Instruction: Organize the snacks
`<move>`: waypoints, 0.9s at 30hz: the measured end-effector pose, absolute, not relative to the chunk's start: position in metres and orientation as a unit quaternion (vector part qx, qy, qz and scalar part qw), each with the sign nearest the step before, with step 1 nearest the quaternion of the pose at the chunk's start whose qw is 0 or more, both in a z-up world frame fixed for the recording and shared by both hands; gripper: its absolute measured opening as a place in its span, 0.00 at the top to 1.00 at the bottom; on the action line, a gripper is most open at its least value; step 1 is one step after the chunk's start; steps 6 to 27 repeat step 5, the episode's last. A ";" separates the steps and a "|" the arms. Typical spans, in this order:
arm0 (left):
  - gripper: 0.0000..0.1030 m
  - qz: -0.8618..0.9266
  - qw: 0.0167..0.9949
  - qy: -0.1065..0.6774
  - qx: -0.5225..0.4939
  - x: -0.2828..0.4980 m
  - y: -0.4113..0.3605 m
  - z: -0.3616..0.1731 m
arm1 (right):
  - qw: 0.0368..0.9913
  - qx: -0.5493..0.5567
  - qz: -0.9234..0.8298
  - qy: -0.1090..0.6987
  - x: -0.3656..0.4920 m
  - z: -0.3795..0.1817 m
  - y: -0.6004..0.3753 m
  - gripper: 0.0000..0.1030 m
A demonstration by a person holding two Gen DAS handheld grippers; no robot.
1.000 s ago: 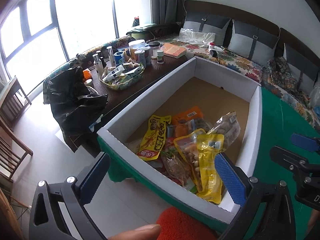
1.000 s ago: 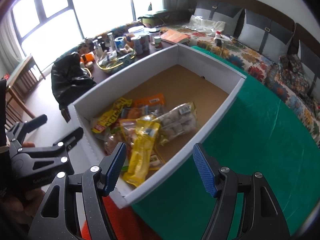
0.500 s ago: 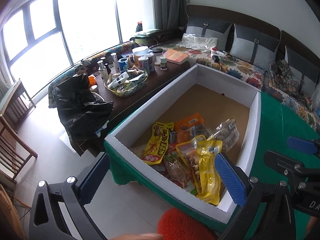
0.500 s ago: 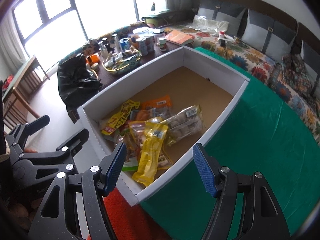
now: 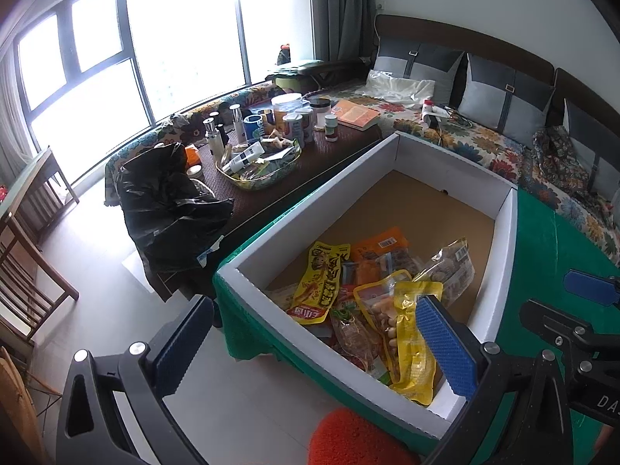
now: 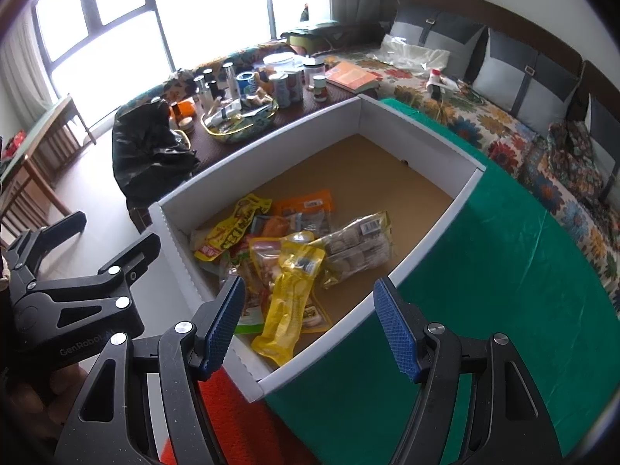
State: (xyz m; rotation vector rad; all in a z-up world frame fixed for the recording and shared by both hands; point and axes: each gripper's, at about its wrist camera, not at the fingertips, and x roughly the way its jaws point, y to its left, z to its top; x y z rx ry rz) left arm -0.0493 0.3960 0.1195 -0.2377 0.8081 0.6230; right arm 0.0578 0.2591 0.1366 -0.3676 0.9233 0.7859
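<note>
Blue-padded and spread wide with nothing between its jaws, the right tool (image 6: 310, 321) hangs just above the near corner of the white box (image 6: 426, 248) on the green-covered table (image 6: 484, 310). Directly ahead and below lies the yellow pouch (image 6: 288, 302) — its long axis runs away from the tool, roughly in line with the fingers, atop the snack pile (image 6: 286, 244). The left tool (image 5: 310, 348), also apart and empty, straddles the box's outer wall, so the right looks nearer — a straight descent should reach it.

Snack packets (image 6: 286, 259) lie heaped, apparently overlapping, in the box's (image 6: 271, 147) near corner.
</note>
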 end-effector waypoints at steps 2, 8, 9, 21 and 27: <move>0.00 0.295 0.867 0.384 -0.117 -0.050 0.396 0.119 | 0.806 -0.172 0.366 0.432 0.059 0.136 0.258 0.30; 0.00 0.297 0.868 0.382 -0.113 -0.049 0.394 0.121 | 0.806 -0.170 0.366 0.433 0.060 0.135 0.257 0.30; 0.00 0.297 0.868 0.382 -0.113 -0.049 0.394 0.121 | 0.806 -0.170 0.366 0.433 0.060 0.135 0.257 0.30; 0.00 0.297 0.868 0.382 -0.113 -0.049 0.394 0.121 | 0.806 -0.170 0.366 0.433 0.060 0.135 0.257 0.30; 0.00 0.297 0.868 0.382 -0.113 -0.049 0.394 0.121 | 0.806 -0.170 0.366 0.433 0.060 0.135 0.257 0.30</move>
